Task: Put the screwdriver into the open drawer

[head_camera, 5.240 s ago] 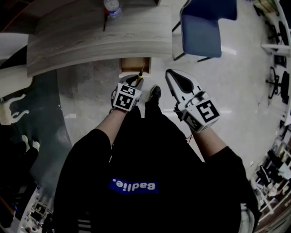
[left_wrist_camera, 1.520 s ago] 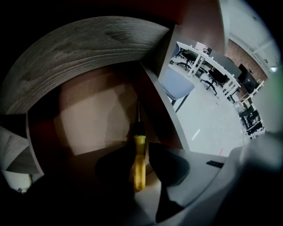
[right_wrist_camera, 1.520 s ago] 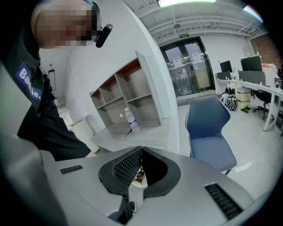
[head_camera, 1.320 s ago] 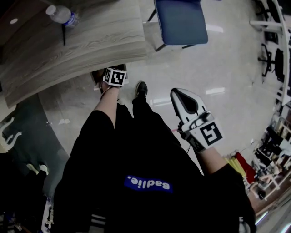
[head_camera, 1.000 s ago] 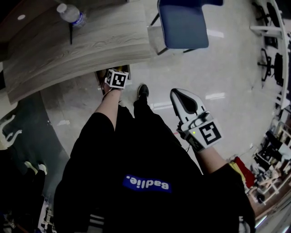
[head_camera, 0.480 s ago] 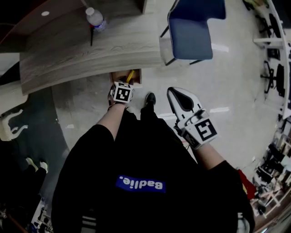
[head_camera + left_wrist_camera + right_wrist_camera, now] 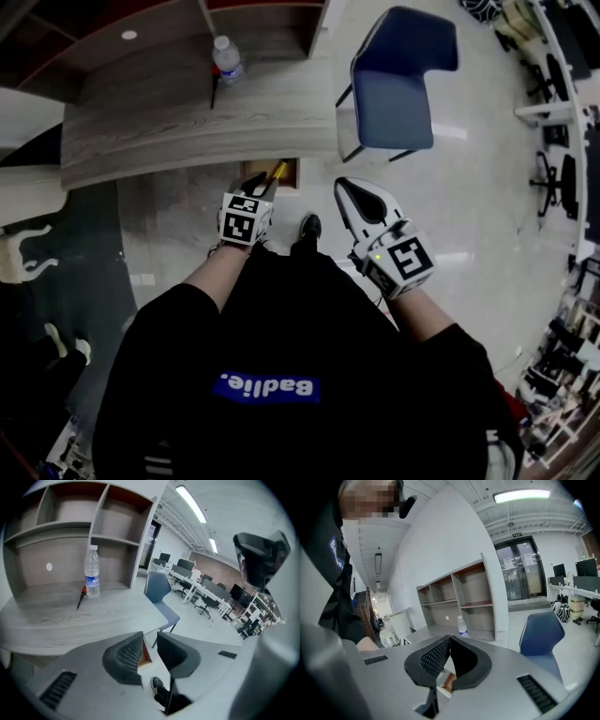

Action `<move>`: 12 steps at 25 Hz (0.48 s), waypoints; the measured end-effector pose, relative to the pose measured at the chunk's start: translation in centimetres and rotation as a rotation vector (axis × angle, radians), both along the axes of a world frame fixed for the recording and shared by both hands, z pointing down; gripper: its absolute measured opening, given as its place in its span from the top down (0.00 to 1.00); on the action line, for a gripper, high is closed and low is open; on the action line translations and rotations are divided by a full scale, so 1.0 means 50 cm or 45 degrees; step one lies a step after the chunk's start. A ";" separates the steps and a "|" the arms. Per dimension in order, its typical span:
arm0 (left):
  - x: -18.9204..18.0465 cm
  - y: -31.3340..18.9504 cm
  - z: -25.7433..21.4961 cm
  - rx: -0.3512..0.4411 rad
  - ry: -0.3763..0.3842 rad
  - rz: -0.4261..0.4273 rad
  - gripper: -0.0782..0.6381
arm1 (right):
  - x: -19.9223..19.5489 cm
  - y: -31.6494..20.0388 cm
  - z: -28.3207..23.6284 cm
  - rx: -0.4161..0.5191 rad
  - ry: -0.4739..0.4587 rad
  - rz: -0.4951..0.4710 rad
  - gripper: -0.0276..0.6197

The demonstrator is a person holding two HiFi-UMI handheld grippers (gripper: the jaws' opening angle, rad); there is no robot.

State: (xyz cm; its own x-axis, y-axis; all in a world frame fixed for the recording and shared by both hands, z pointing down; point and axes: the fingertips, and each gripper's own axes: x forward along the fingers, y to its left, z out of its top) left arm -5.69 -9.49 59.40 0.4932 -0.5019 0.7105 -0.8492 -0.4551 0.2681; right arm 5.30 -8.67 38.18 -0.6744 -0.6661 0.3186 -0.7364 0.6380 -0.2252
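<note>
- The left gripper [image 7: 150, 635] has let go. A few seconds ago it carried the yellow-handled screwdriver [image 7: 278, 172]; now it sits higher in the head view, clear of the drawer [image 7: 290, 175].
- Its jaws are closing with nothing between them. Through the gap I see only floor, a shoe and a corner of the drawer.
- The screwdriver lies inside the open drawer, just above centre of the head view, under the front edge of the desk [image 7: 187, 122].
- I judge the placing done. All that might remain is shutting the drawer, which the task doesn't ask for.
- The right gripper [image 7: 449, 638], right of centre, has its jaw tips touching and holds nothing.
- Count: two grippers, one open drawer, one yellow screwdriver and one desk.
- Also one water bottle [image 7: 225, 58] at upper centre, one red-handled tool [image 7: 215, 89] beside it, possibly a second screwdriver, and one blue chair [image 7: 398, 84] at upper right.
</note>
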 end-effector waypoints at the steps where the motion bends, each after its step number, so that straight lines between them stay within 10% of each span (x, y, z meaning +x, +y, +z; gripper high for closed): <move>1: -0.003 0.002 -0.025 0.022 0.020 -0.001 0.77 | -0.008 0.001 -0.003 0.005 -0.003 -0.005 0.91; 12: -0.023 0.038 -0.264 0.247 0.216 -0.023 0.85 | -0.070 0.006 -0.036 0.040 0.001 -0.039 0.91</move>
